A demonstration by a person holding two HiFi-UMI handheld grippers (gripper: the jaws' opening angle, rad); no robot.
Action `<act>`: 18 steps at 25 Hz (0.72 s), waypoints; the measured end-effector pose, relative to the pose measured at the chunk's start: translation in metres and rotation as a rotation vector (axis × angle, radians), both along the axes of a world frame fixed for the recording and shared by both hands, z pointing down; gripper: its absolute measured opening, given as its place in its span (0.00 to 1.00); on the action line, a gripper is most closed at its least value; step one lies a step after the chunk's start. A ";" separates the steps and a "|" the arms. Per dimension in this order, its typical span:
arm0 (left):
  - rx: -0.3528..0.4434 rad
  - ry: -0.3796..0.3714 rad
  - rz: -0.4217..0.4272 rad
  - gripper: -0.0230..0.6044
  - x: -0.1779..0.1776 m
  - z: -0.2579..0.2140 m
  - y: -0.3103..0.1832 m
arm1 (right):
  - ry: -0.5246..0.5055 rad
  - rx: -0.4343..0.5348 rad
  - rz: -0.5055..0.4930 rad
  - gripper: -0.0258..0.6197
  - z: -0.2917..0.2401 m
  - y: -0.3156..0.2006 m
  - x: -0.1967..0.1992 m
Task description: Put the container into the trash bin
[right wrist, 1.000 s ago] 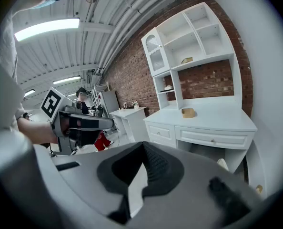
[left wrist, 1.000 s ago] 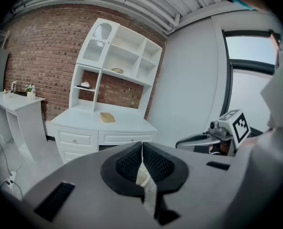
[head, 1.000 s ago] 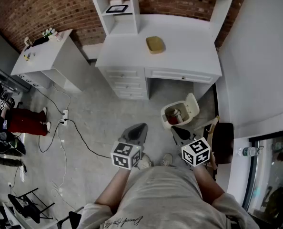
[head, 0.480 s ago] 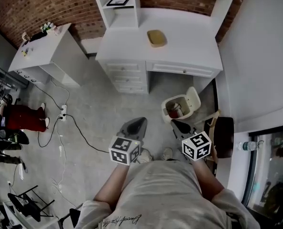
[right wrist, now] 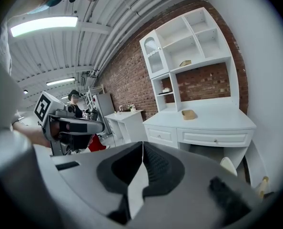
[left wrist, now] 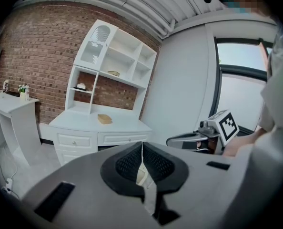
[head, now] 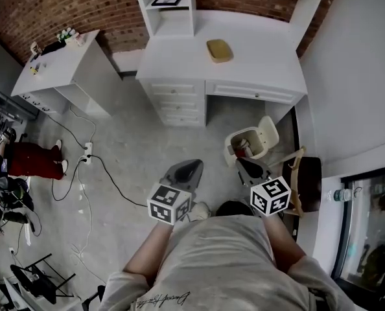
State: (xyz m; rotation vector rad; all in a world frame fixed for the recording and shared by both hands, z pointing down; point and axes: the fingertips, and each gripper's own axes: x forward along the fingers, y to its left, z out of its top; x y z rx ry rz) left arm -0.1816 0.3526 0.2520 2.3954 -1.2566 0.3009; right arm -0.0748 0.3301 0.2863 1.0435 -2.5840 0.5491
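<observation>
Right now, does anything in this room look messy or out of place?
Only small things. A black cable trails loose across the floor from a power strip, and the trash bin beside the desk stands open with rubbish inside. Nothing looks spilled or broken.

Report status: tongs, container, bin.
Left tongs shut, empty; right tongs shut, empty. Container on the desk, not yet picked up. Trash bin on the floor by the desk, lid up. Nothing visible in the way.

Left gripper (head: 190,166) and right gripper (head: 244,166) held out front, side by side, apart. Both jaws closed, nothing between them.
</observation>
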 end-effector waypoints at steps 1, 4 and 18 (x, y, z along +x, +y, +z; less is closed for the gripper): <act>-0.001 -0.005 0.001 0.07 -0.004 0.000 0.001 | 0.002 -0.002 -0.001 0.08 0.001 0.001 -0.004; -0.012 -0.012 0.002 0.07 -0.012 0.003 0.005 | 0.010 -0.009 -0.008 0.08 0.002 0.005 -0.012; -0.019 -0.028 -0.013 0.07 -0.027 0.013 -0.038 | 0.000 -0.023 -0.020 0.09 0.013 -0.045 -0.027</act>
